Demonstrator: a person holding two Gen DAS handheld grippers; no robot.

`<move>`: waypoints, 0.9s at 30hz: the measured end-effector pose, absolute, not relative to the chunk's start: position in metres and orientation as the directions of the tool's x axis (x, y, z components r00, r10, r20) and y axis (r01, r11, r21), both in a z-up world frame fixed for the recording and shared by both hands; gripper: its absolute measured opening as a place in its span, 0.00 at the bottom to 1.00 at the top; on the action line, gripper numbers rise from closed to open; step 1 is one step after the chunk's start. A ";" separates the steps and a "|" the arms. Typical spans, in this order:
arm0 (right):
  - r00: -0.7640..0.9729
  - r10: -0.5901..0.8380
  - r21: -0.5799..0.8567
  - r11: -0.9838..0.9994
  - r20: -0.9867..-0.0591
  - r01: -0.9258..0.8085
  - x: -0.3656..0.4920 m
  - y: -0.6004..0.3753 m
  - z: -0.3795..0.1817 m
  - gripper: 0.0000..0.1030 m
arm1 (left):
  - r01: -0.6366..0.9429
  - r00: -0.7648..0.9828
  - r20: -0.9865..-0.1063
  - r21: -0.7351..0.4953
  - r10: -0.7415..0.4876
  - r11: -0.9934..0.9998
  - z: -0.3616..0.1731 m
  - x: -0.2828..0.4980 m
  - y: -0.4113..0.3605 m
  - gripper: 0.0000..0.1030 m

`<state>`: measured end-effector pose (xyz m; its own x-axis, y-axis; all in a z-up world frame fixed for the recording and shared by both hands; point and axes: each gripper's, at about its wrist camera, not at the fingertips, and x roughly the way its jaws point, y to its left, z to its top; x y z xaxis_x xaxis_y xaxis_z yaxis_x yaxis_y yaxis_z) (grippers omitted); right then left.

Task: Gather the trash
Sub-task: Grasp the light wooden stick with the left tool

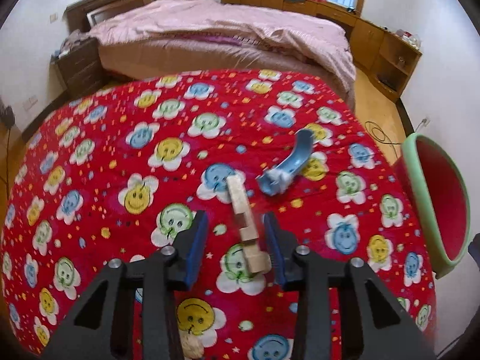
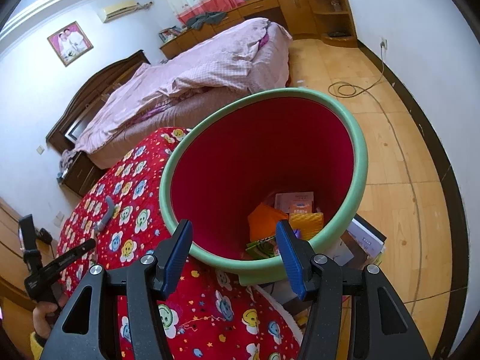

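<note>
Wooden and pale, a notched block lies on the red smiley quilt between the left gripper jaws, which stand partly open; contact cannot be told. A blue curved piece is seen just beyond it to the right. The right gripper is held half open and empty over the near rim of the red bin, where trash is seen.

Red quilt w/ smiley flowers in blue, yellow, green. Bin red inside, green rim. Tan wood block, blue curved plastic piece, pink bedding.
</note>
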<state>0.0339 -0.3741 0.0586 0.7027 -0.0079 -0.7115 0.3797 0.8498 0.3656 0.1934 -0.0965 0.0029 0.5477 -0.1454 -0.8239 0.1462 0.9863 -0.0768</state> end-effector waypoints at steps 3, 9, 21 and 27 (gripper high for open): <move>0.703 -0.007 0.356 0.859 -0.711 0.368 0.037 -0.370 0.062 0.57 | 0.149 0.560 -0.816 -0.070 -0.142 0.986 -0.001 0.193 -0.095 0.26; 0.711 0.008 0.334 0.886 -0.703 0.321 0.046 -0.352 0.072 0.57 | 0.170 0.569 -0.807 -0.076 -0.161 0.982 0.000 0.192 -0.092 0.09; 0.718 0.105 0.333 0.925 -0.688 0.183 0.080 -0.290 0.086 0.57 | 0.106 0.612 -0.765 -0.170 -0.199 0.980 0.033 0.182 -0.038 0.09; 0.695 0.133 0.289 0.951 -0.706 0.112 0.108 -0.241 0.076 0.57 | 0.023 0.654 -0.744 -0.158 -0.135 0.987 0.037 0.180 0.003 0.09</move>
